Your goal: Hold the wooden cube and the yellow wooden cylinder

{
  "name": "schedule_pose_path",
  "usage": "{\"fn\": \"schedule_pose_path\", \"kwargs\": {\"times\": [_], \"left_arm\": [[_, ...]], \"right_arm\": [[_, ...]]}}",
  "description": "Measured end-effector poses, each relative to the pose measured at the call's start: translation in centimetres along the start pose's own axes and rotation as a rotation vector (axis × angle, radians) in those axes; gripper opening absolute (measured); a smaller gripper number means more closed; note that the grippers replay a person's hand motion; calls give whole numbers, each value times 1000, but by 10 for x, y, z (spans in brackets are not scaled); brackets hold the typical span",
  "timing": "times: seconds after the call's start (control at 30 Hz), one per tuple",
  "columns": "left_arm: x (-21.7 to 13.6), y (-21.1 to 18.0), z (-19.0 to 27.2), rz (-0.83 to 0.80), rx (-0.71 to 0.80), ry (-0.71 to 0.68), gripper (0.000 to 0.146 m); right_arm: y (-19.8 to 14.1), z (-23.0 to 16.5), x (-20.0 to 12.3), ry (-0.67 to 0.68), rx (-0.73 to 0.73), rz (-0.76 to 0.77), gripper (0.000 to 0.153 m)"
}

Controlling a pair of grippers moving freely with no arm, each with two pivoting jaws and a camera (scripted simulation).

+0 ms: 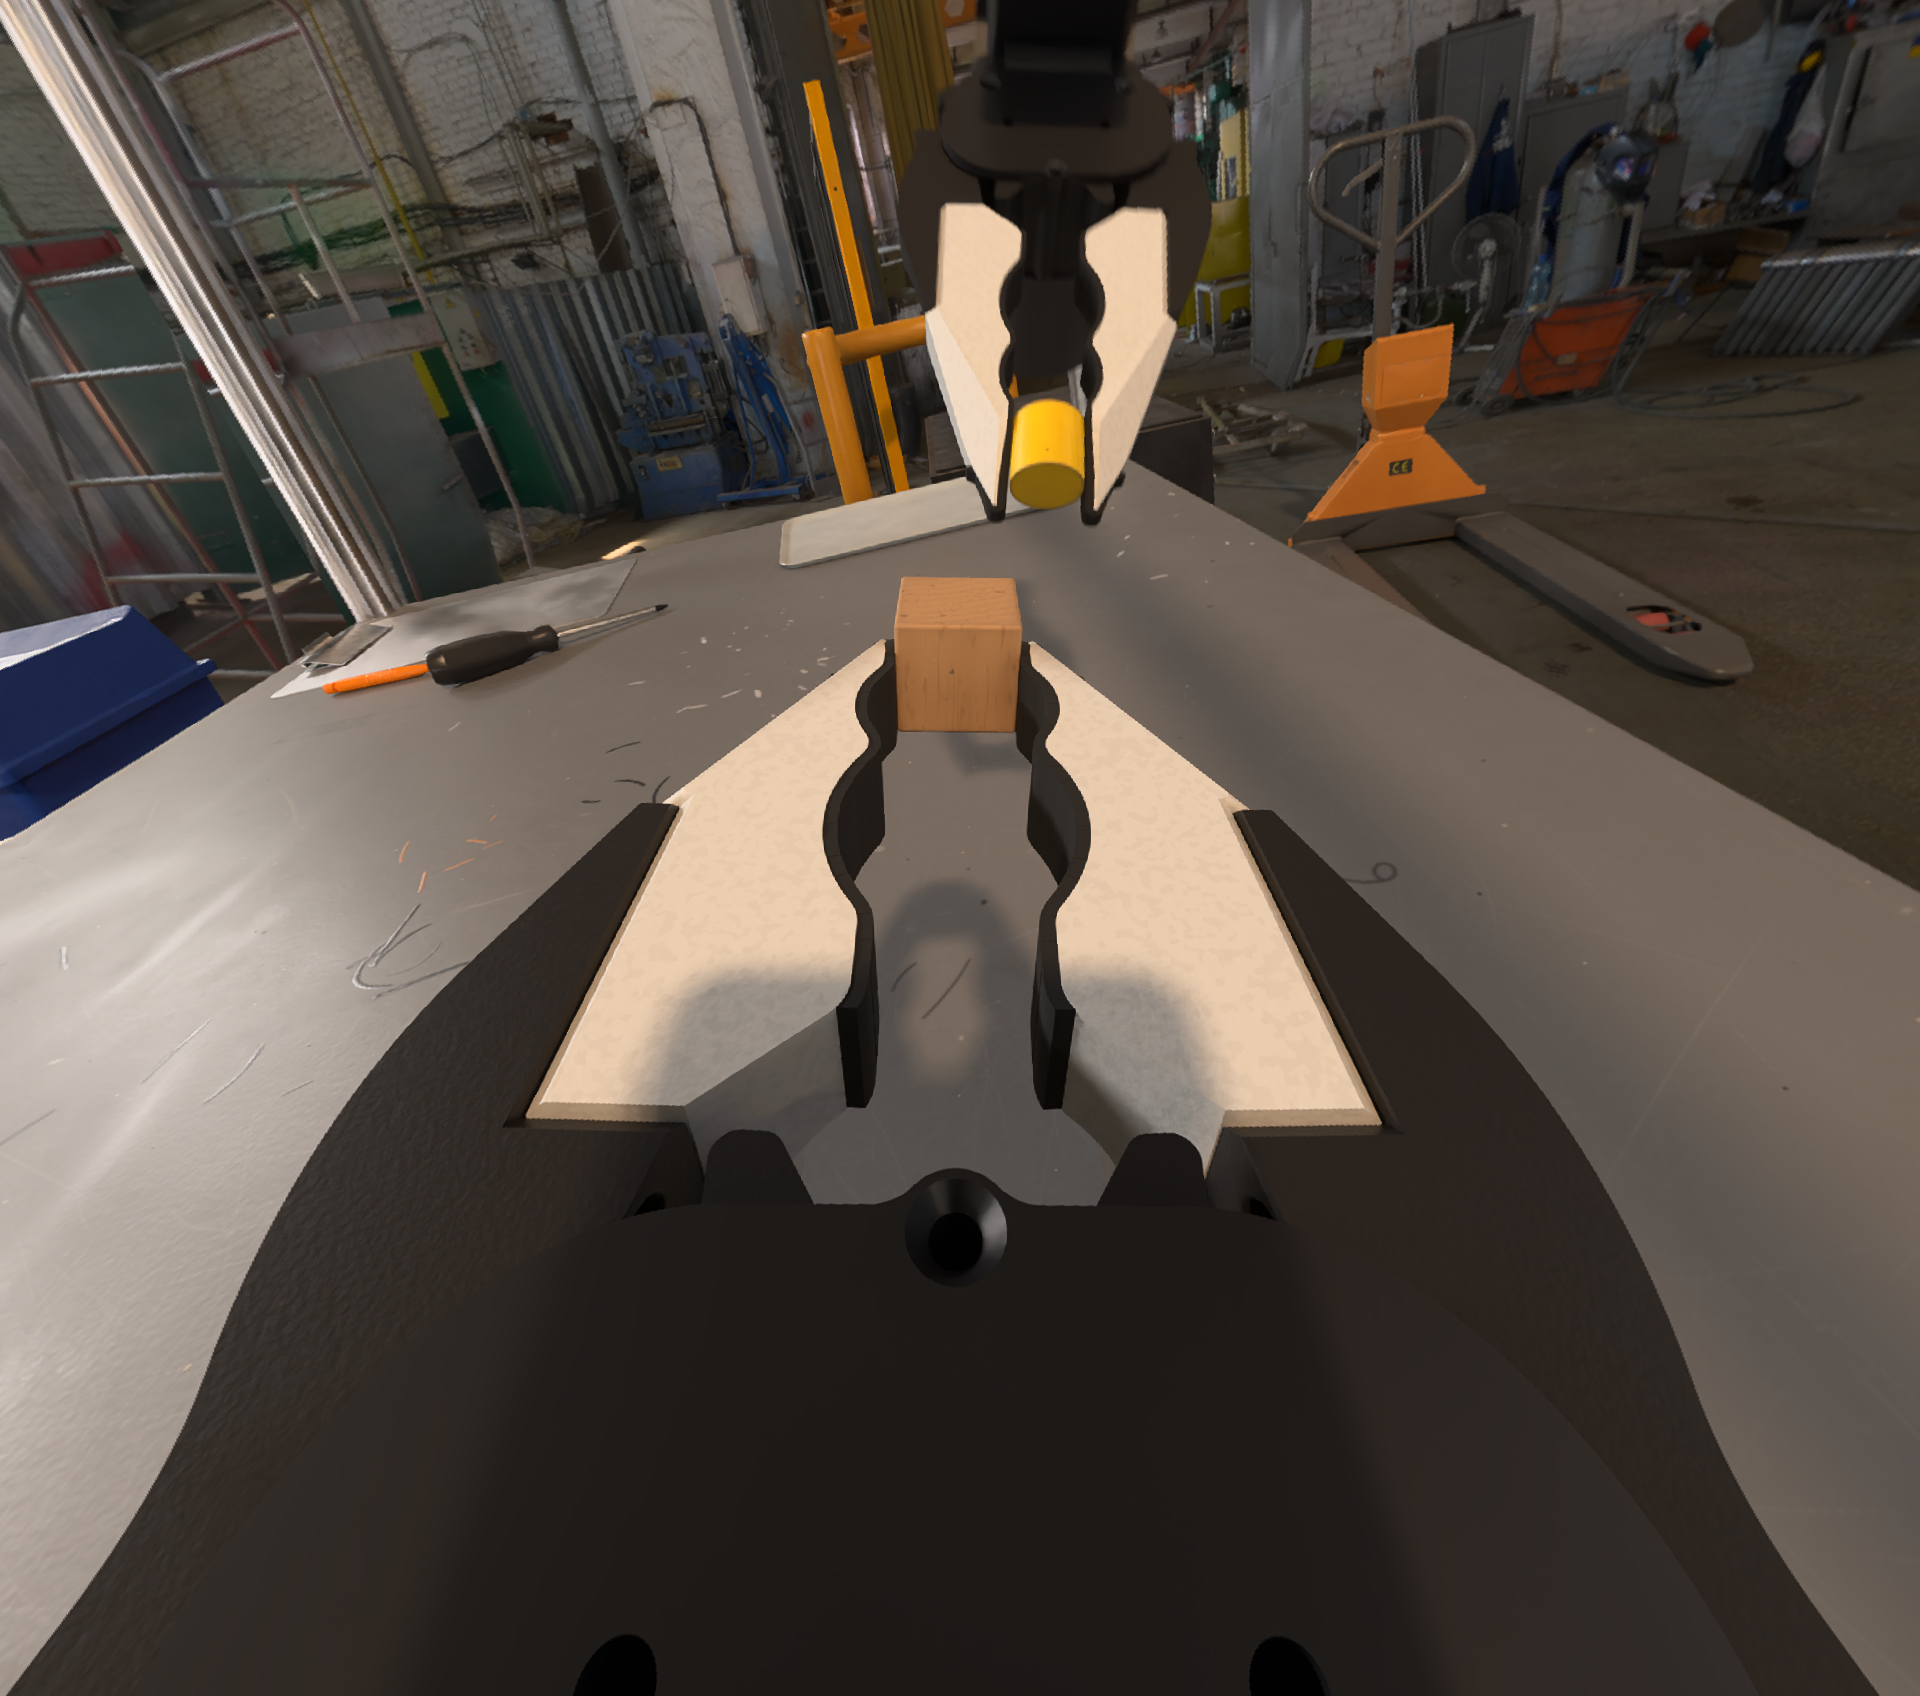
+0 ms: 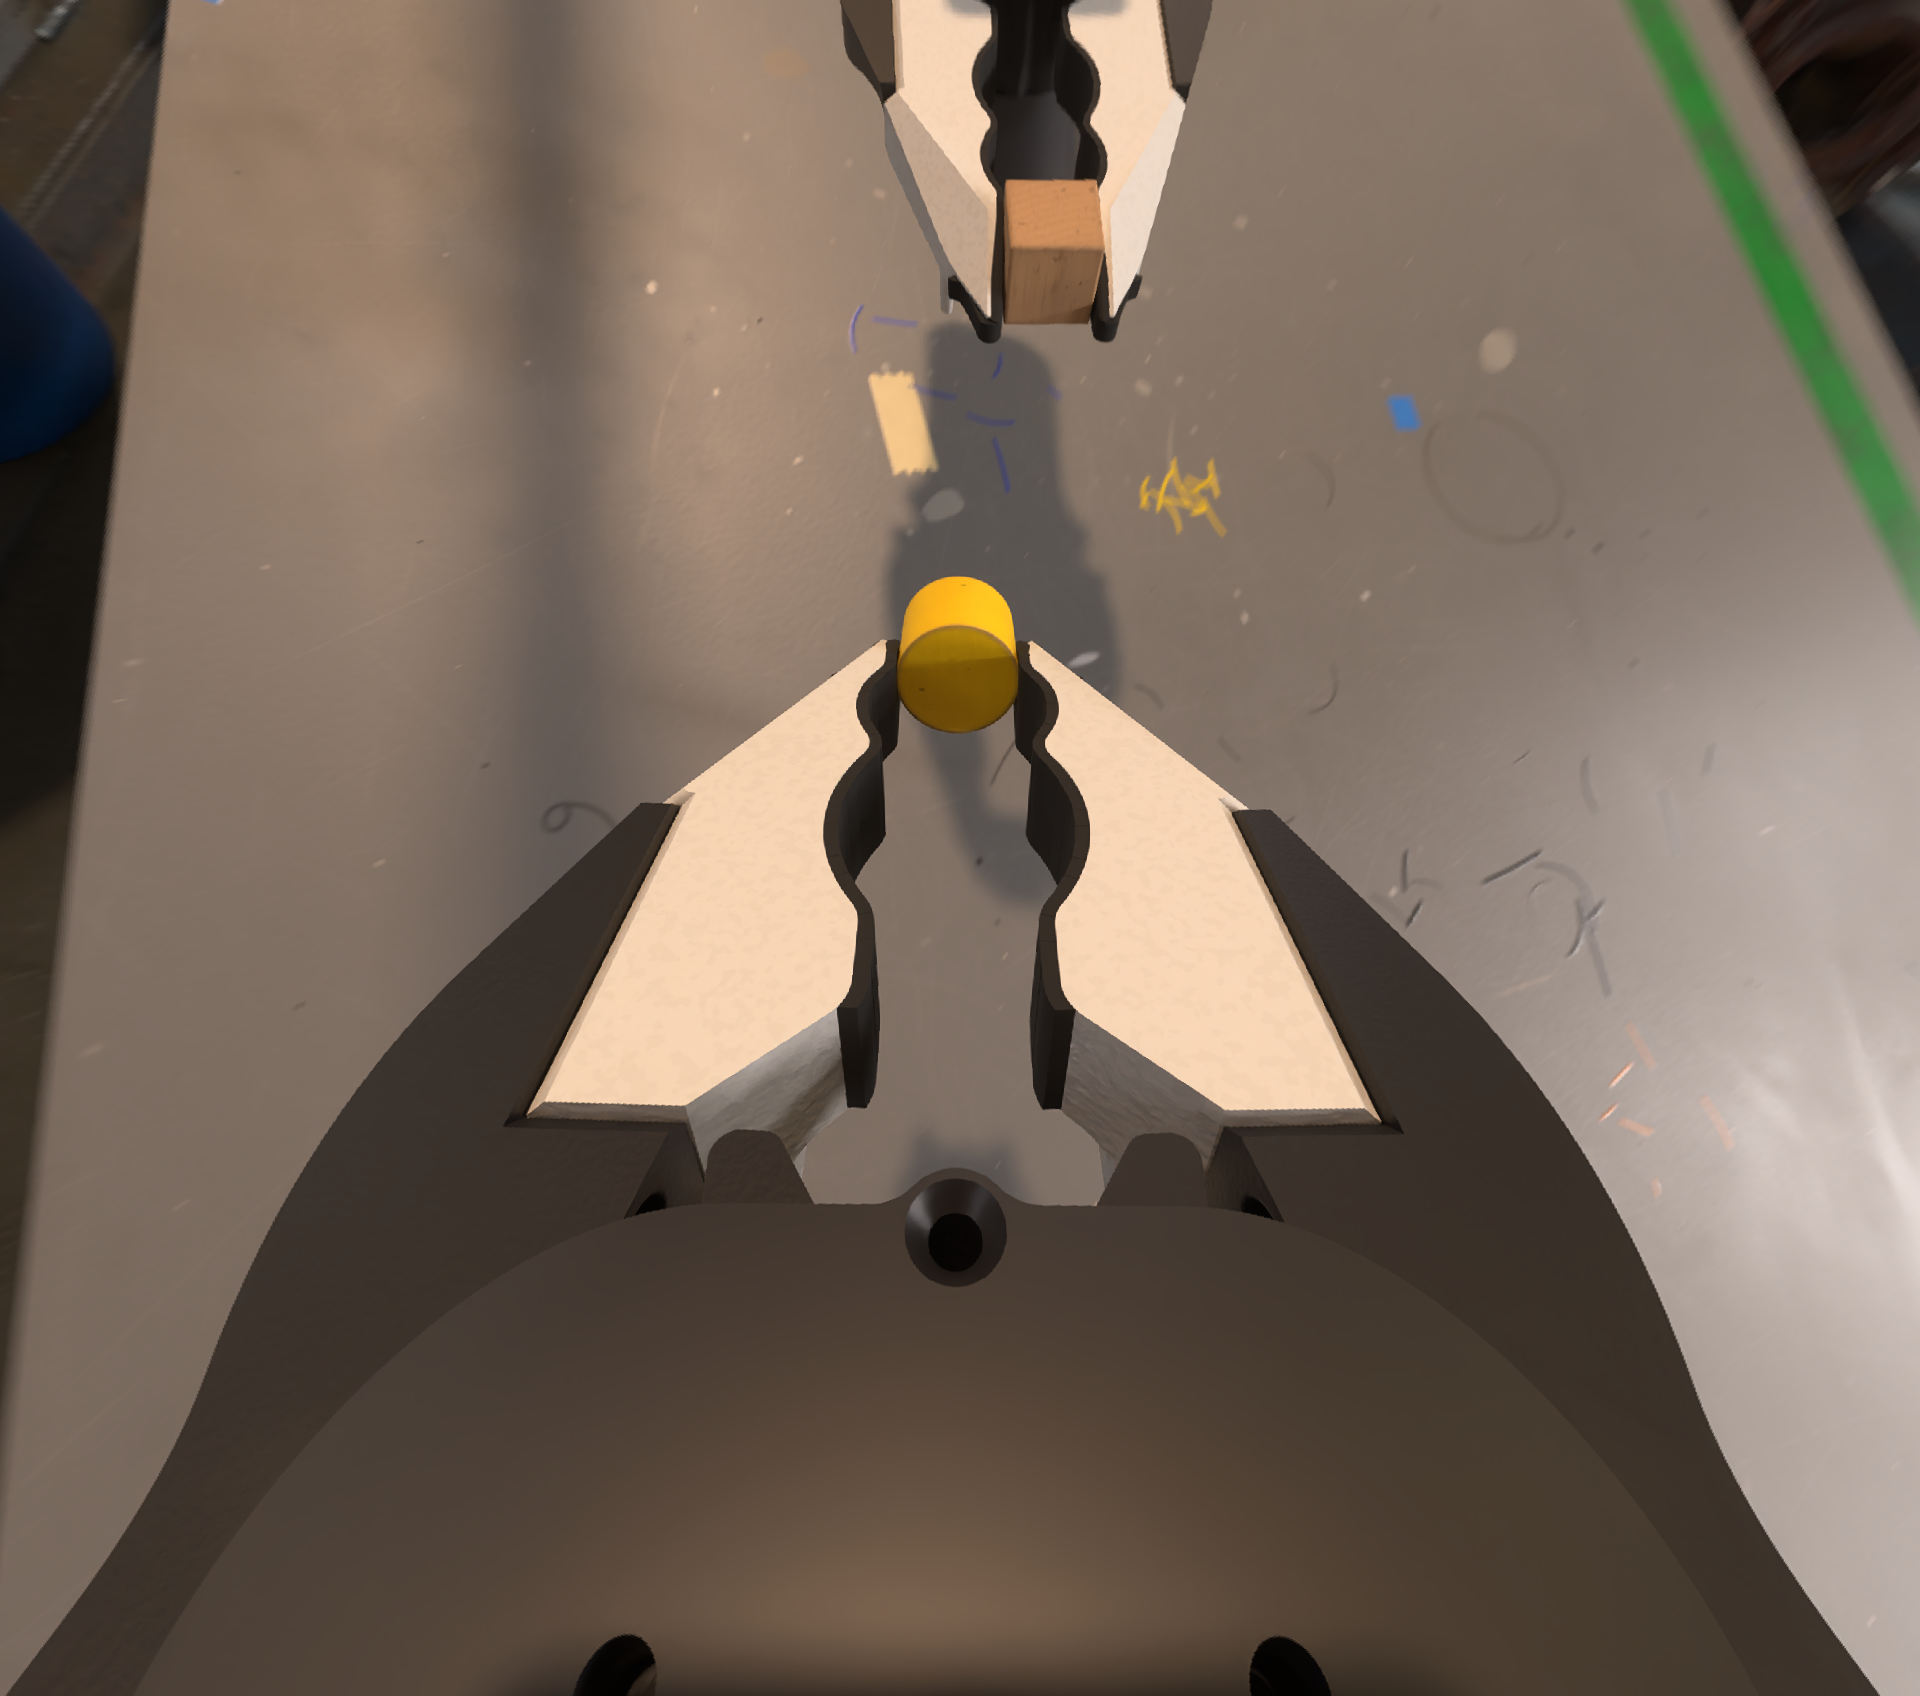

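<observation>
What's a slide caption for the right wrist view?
Right gripper holds the yellow wooden cylinder above the table, facing the left gripper holding the wooden cube.

Bright overhead light; soft shadows; edges warped.

Matt grained wood cube (image 1: 956, 654), glossy yellow cyl. (image 2: 956, 656).

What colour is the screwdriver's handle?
Black. The screwdriver lies on the table beside an orange pencil; the left wrist view shows it best.
</observation>
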State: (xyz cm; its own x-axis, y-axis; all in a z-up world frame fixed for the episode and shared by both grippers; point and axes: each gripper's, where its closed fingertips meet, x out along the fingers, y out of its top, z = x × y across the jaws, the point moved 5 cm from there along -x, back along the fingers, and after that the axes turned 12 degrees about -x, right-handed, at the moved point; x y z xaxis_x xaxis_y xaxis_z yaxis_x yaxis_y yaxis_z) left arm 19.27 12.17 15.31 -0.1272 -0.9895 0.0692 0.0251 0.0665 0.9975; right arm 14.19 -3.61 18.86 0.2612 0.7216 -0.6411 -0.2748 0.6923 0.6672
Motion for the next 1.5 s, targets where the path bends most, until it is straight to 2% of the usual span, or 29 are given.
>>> {"fn": "schedule_pose_path", "kwargs": {"times": [0.1, 0.17, 0.37, 0.43, 0.63, 0.73, 0.8, 0.97, 1.1, 1.37, 1.5], "left_arm": [[-7, 2, -3, 25, -38, -7, 21], [-9, 0, -5, 40, -61, -9, 21], [-9, -1, -5, 51, -61, -16, 21], [-10, -3, -3, 39, -42, -24, 21], [-7, -7, -1, 19, -24, -22, 21], [-6, -7, 1, 2, -15, -32, 21], [-4, -6, 3, 5, -16, -45, 21], [-7, -2, 8, 2, 31, -78, 21], [-8, 2, 8, 3, 58, -54, 21], [-11, -3, 1, 24, 17, -29, 21], [-15, 0, -5, 44, -44, 5, 21]], "right_arm": [[1, -1, 9, -97, -75, 46, 21], [2, -3, 13, -150, -120, 25, 21], [8, -2, 17, -110, -101, -54, 21], [8, -3, 18, -50, -91, -140, 21], [6, 3, 13, 93, -1, -223, 21], [7, 1, 11, 128, -27, -273, 21], [9, 1, 8, 175, 2, -251, 21], [12, -3, 10, 359, 208, -92, 21], [13, 0, 13, 328, 252, -47, 21], [9, -4, 25, 111, -62, -239, 21], [9, 1, 26, -71, -166, -192, 21]]}}
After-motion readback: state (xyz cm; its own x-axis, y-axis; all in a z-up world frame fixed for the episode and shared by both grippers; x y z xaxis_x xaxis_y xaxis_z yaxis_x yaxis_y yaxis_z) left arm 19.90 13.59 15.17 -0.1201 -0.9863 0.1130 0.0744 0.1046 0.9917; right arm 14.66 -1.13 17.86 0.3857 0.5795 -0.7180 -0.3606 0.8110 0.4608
